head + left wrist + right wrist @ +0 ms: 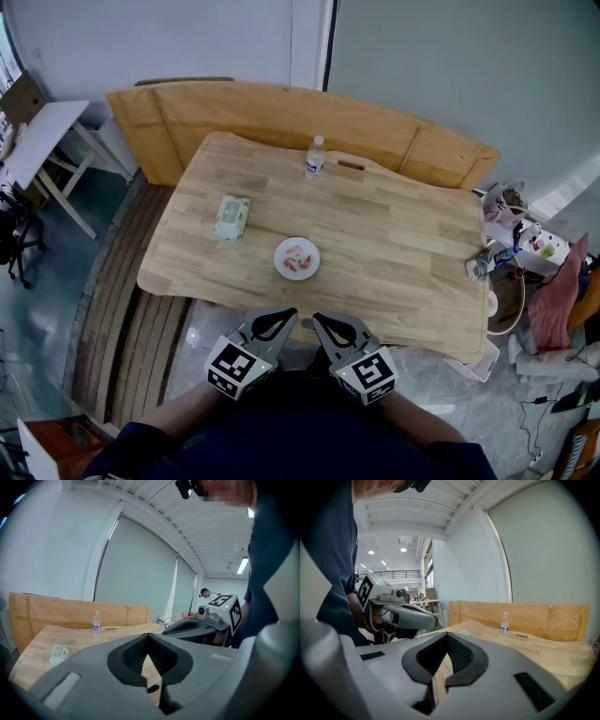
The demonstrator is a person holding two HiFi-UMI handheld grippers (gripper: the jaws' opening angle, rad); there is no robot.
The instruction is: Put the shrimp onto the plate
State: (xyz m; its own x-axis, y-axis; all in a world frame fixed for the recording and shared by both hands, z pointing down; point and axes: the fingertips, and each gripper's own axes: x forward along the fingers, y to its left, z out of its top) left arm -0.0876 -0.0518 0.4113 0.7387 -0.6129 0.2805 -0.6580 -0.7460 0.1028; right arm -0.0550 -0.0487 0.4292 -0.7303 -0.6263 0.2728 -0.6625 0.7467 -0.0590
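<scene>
A small white plate (284,269) lies on the wooden table (403,253), near its front edge. Pink shrimp (298,260) lie on the plate. Both grippers hang below the table's front edge, close to my body and short of the plate. My left gripper (288,316) is shut with nothing in it, its jaws meeting at the tips (149,635). My right gripper (320,320) is also shut and empty (447,634). The plate does not show in either gripper view.
A water bottle (316,157) stands at the table's far side. A green wipes packet (232,217) lies left of the plate. Wooden boards (281,112) lean behind the table. Clutter and cables (525,244) sit to the right, and a white desk (37,141) stands far left.
</scene>
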